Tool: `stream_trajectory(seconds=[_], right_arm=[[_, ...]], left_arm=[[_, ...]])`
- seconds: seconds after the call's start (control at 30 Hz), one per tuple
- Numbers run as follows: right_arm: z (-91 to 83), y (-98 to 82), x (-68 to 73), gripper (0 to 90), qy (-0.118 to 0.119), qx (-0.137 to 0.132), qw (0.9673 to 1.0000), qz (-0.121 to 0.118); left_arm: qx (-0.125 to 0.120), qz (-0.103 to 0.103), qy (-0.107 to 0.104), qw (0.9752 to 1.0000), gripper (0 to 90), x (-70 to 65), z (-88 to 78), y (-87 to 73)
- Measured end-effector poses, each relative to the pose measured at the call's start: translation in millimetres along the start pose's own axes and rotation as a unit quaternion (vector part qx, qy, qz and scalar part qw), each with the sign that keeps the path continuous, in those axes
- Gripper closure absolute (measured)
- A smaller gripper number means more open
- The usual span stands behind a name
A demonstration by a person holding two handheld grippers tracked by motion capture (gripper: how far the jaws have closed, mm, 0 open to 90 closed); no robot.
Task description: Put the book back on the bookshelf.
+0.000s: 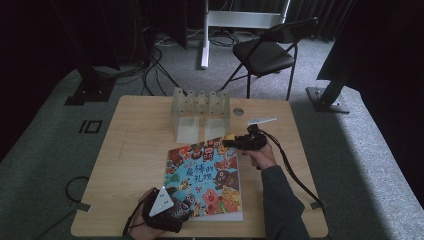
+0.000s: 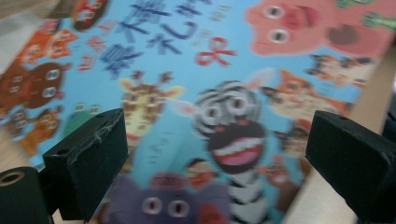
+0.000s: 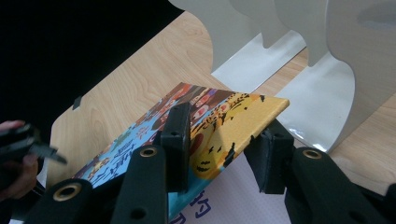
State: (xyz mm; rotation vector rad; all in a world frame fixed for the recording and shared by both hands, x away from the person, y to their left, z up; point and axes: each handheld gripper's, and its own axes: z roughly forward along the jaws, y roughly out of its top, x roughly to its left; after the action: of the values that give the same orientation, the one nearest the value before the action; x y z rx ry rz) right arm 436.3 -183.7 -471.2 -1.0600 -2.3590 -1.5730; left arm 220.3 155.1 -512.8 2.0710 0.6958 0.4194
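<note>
1. Wooden table (image 1: 135, 150) stood on grey carpet in a dark room; a black folding chair (image 1: 267, 52) sat beyond the far edge.
2. Colourful picture book (image 1: 207, 175) lay at table centre-right, its near edge by the near table edge.
3. Translucent slotted book rack (image 1: 200, 107) stood at the far centre, just beyond the book.
4. Right gripper (image 3: 224, 144) held the book's far right corner, one jaw on the cover and one beneath; that corner was lifted off the table.
5. Left gripper (image 2: 217, 158) hovered over the book's near left corner, jaws wide apart and gripping nothing.
</note>
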Motion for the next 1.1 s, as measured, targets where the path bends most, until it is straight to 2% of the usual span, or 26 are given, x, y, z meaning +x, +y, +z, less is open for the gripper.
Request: stream_trajectory(seconds=[0.07, 0.2, 0.23, 0.47, 0.8, 1.03, 1.1], right_arm=[[0.0, 0.0, 0.1, 62.4, 0.000, 0.000, 1.0000, 0.001], [0.0, 0.0, 0.3, 62.3, -0.001, 0.000, 1.0000, 0.001], [0.0, 0.0, 0.4, 62.3, -0.001, 0.000, 1.0000, 0.001], [-0.6, 4.4, 6.3, 62.3, -0.009, 0.002, 0.9999, -0.007], [-4.0, 8.5, 16.3, 63.4, -0.018, -0.004, 0.9996, -0.019], [-7.8, 8.8, 23.1, 64.7, -0.020, -0.018, 0.9993, -0.026], [-9.9, 9.0, 26.8, 65.2, -0.022, -0.023, 0.9990, -0.030]], left_arm=[[-0.003, -0.010, 0.006, 0.9999, 5.9, 7.7, 0.1, -0.1], [-0.001, -0.016, 0.020, 0.9997, 6.0, 18.0, 0.0, -0.2], [0.001, -0.021, 0.031, 0.9993, 6.0, 25.4, -0.1, 0.0], [0.001, -0.040, 0.056, 0.9976, 6.1, 48.6, -0.5, -0.4], [-0.012, -0.090, 0.062, 0.9940, 6.6, 82.8, -1.4, -2.4], [-0.023, -0.130, 0.048, 0.9901, 6.6, 103.1, 0.9, -2.8], [-0.022, -0.133, 0.048, 0.9898, 6.7, 106.3, 2.2, -3.0]])
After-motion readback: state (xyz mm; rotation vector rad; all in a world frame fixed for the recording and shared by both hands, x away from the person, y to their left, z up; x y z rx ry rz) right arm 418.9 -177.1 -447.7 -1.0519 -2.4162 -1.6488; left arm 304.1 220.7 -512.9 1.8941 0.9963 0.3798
